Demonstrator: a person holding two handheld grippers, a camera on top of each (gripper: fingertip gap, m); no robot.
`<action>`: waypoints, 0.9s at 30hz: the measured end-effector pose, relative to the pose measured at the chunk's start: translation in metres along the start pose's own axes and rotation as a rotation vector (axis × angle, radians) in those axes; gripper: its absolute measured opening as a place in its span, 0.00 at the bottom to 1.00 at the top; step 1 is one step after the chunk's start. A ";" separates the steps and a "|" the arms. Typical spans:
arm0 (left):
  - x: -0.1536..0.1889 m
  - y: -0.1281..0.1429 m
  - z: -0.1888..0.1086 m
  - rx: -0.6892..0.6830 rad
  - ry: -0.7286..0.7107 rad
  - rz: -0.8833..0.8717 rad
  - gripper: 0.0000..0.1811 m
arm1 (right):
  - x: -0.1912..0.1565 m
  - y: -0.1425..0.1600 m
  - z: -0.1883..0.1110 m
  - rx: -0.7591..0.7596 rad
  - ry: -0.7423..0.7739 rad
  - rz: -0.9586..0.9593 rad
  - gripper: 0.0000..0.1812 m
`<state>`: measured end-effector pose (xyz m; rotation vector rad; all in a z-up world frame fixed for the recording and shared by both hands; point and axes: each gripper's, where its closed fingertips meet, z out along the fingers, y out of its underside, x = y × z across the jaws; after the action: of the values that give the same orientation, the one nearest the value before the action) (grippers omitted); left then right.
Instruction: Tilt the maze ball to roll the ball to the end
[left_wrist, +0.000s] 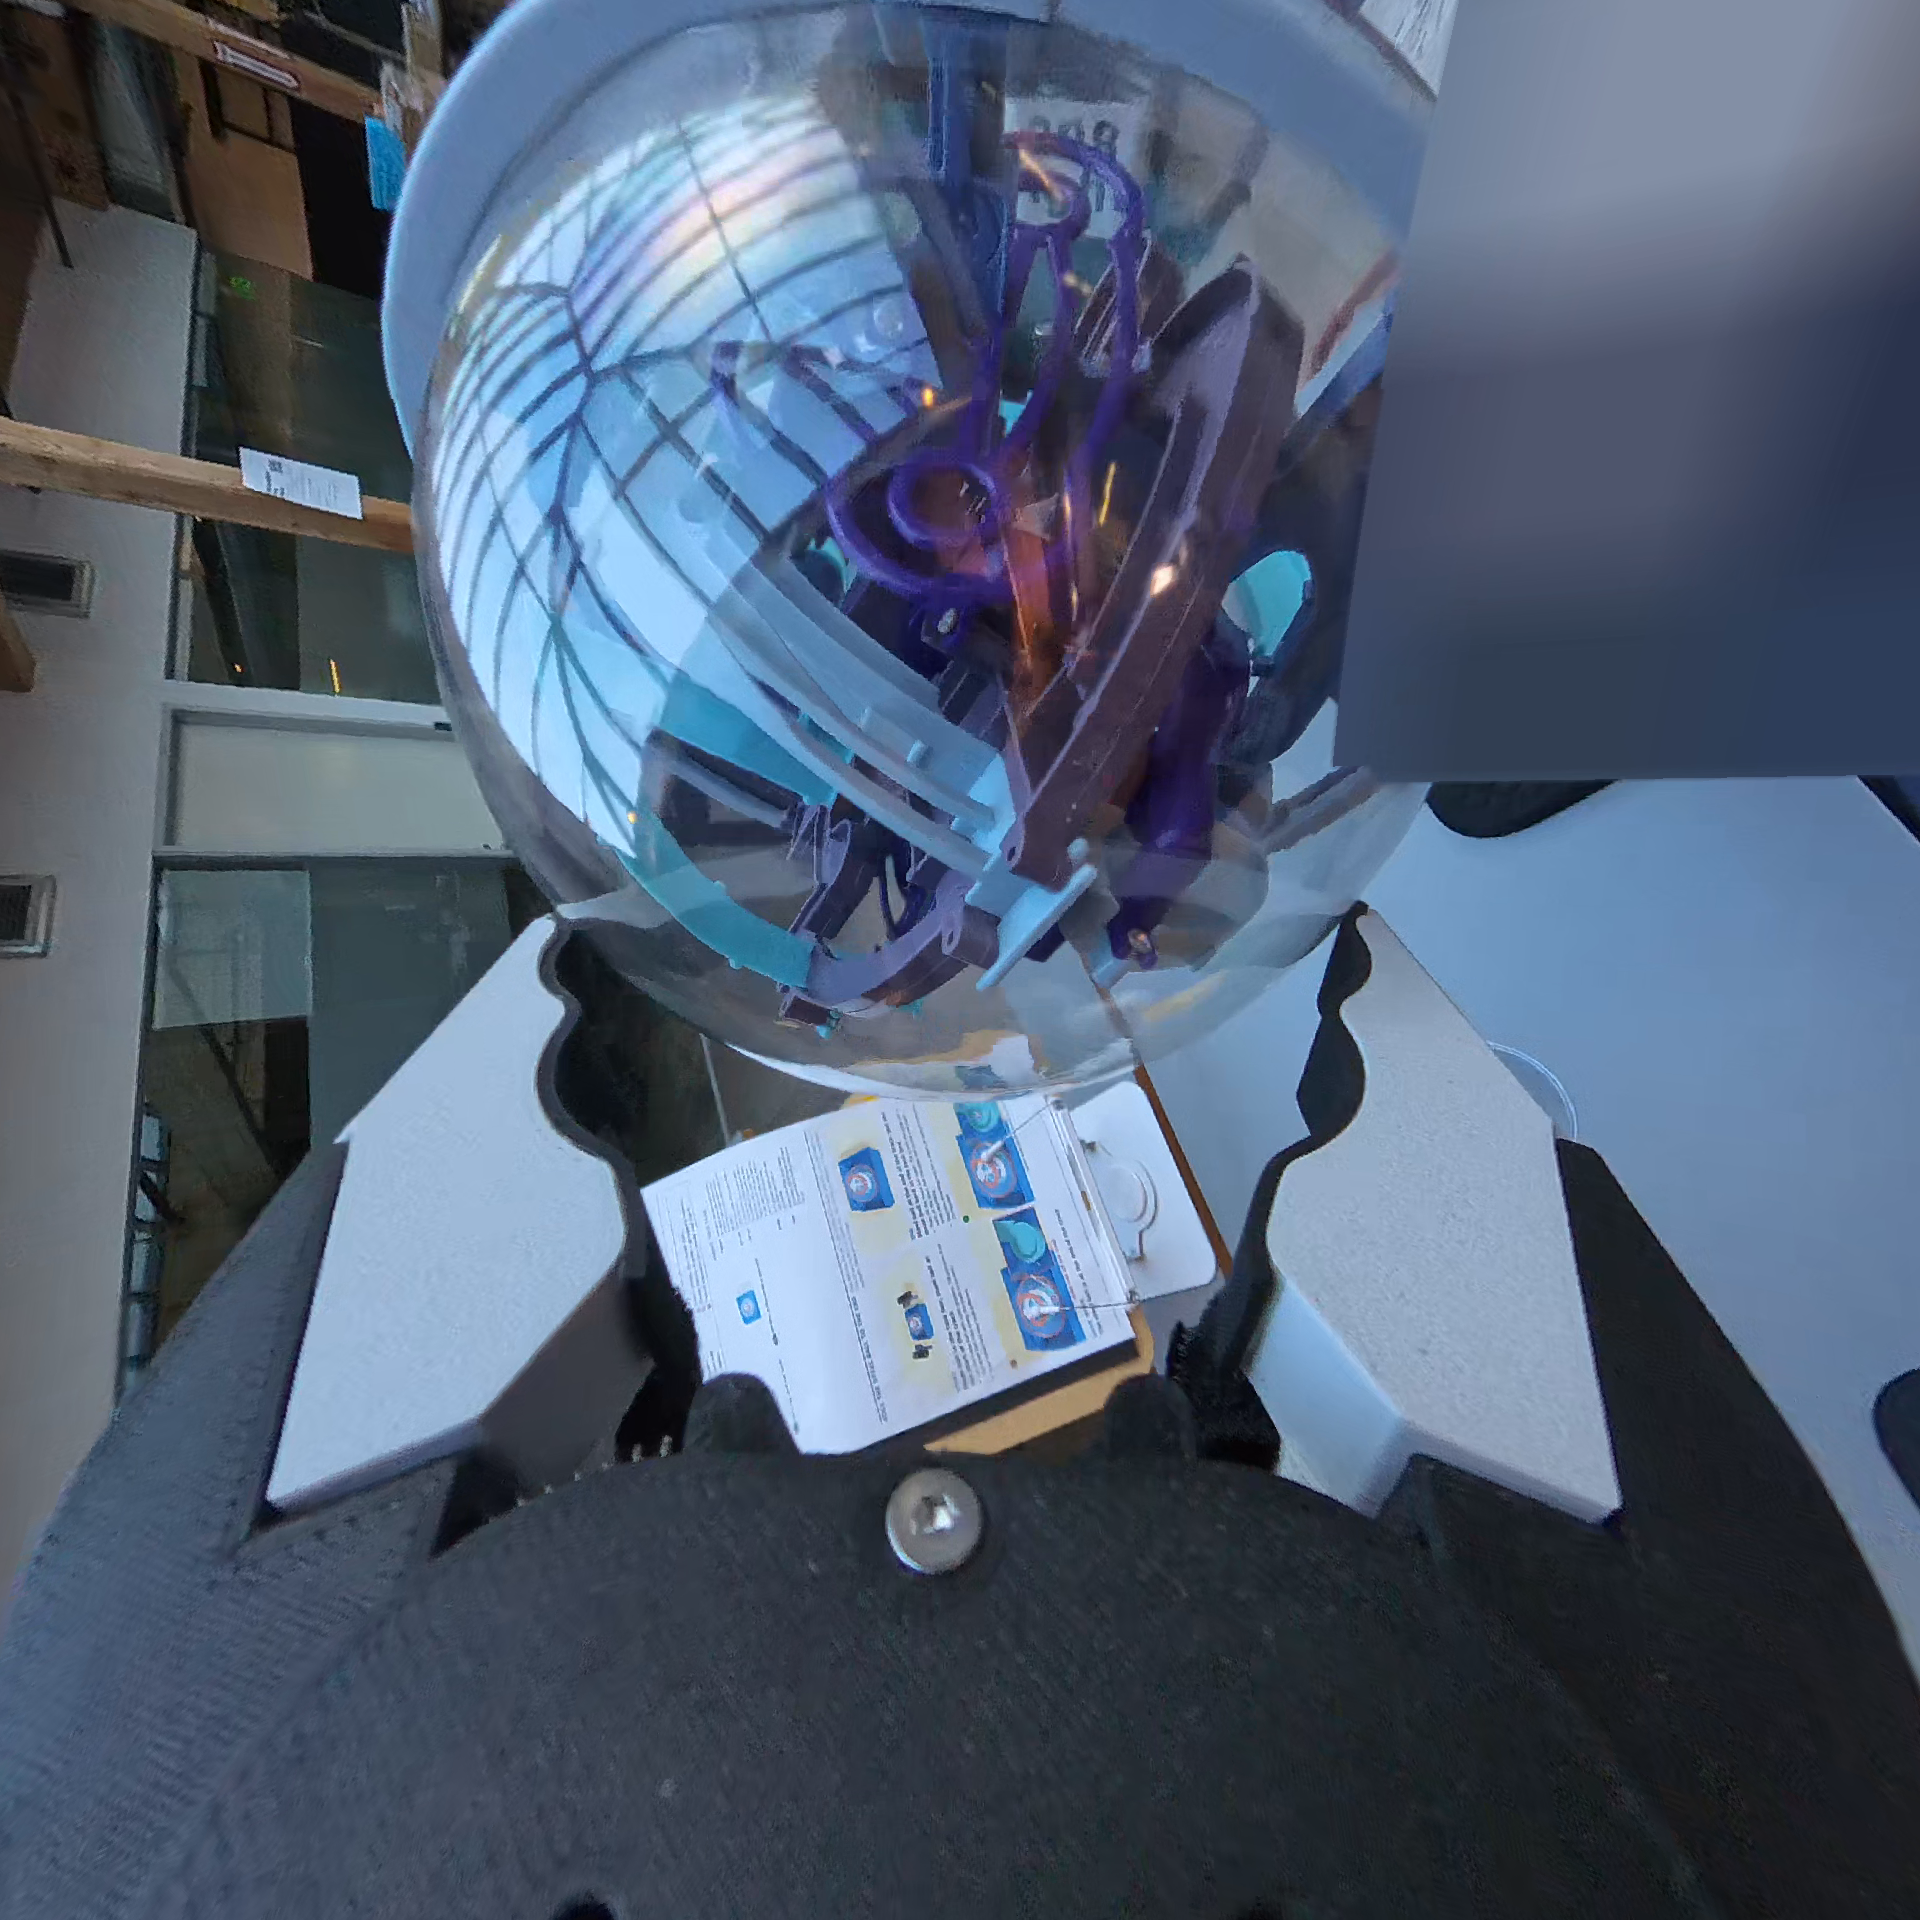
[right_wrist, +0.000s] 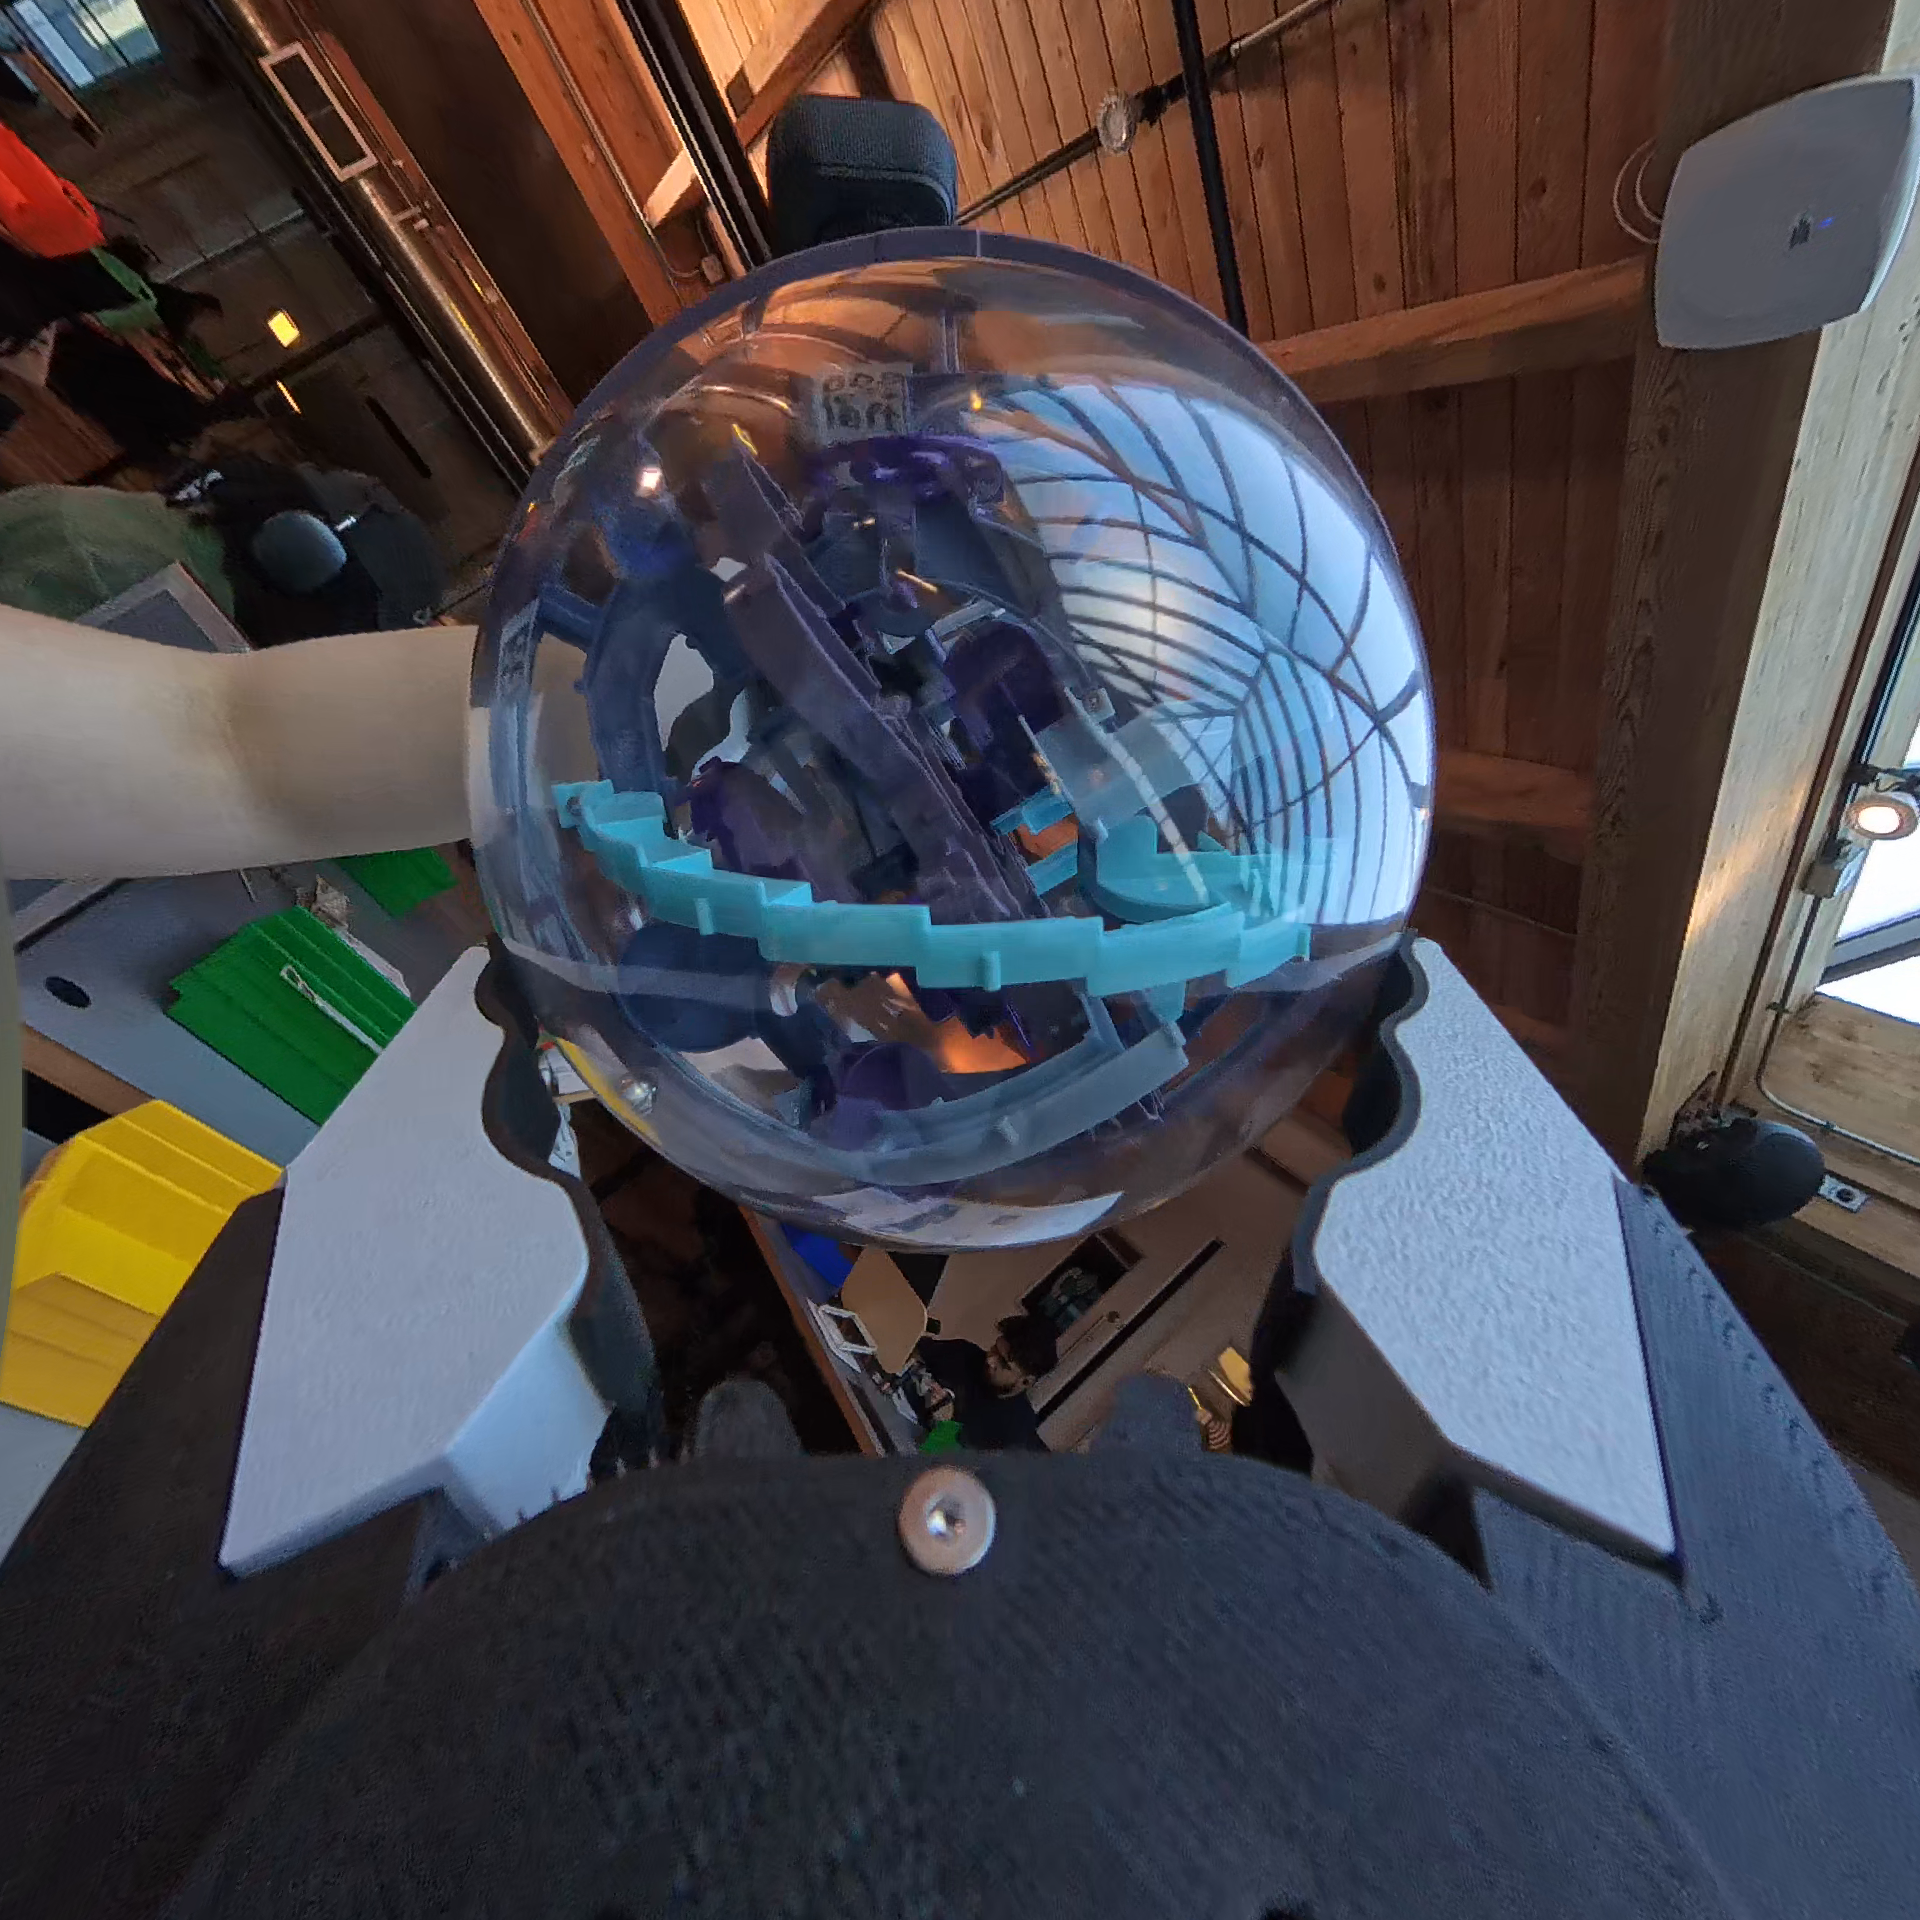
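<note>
The maze ball (right_wrist: 951, 727) is up in the air, held between the two grippers, one on each side. It is a big clear round shell, smooth and shiny, with bright window shapes shining on it. Inside are thin plastic tracks, purple, grey and dark blue, and one light blue track (right_wrist: 935, 935) with little steps. A tiny silver ball (right_wrist: 636, 1093) sits low by the shell wall.

The right gripper (right_wrist: 951, 1039) has its fingers wide apart and pressed on both sides of the shell. The left gripper (left_wrist: 951, 997) does the same from its side. The fingers (left_wrist: 457, 1195) are flat and pale grey with wavy black edges.

The shell is slick and round, so I think it can slip out if the squeeze gets loose while it turns. A fast tilt can also make the tiny ball jump off its thin track.

Below lies a paper sheet (left_wrist: 894, 1268) with pictures, on a pale surface (left_wrist: 1714, 987). Green and yellow bins (right_wrist: 125, 1247) sit off to one side
</note>
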<state>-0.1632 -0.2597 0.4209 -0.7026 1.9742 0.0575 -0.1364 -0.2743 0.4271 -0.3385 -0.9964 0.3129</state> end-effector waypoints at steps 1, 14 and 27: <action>0.002 -0.001 0.000 0.013 -0.006 0.009 0.75 | -0.002 -0.002 -0.001 -0.008 -0.003 -0.015 0.86; 0.024 0.006 0.017 0.193 -0.053 0.029 0.80 | -0.026 -0.012 -0.003 -0.095 0.006 -0.145 0.89; 0.074 0.033 0.024 0.514 -0.192 -0.047 0.80 | -0.075 0.082 -0.013 -0.205 -0.097 0.041 0.85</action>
<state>-0.1849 -0.2575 0.3388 -0.3875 1.6866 -0.3850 -0.1712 -0.2323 0.3299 -0.5340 -1.1216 0.2663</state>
